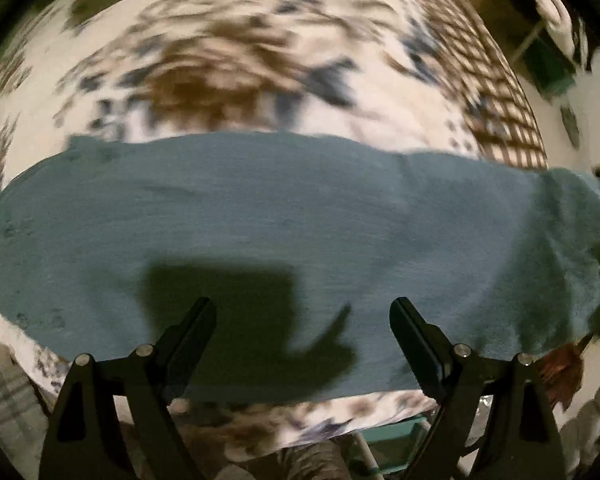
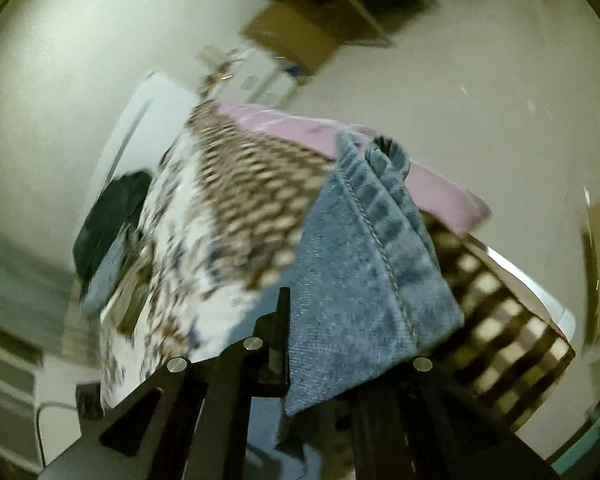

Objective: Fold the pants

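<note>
A patterned bedspread (image 1: 228, 72) carries the blue pants (image 1: 284, 216) — left gripper (image 1: 302, 312) gapes empty at six o'clock, right gripper (image 2: 300, 320) is clamped on denim.

Pants (image 2: 364, 280): rough matt blue denim, stitched seam. Bedspread (image 1: 228, 80): soft printed cloth. Hand-held gripper (image 1: 302, 312): matt black plastic.

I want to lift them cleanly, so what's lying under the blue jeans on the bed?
Under the blue denim jeans lies a white bedspread with brown and navy patterning, showing above and below the flat strip. Whatever sits directly beneath the denim is covered.
</note>
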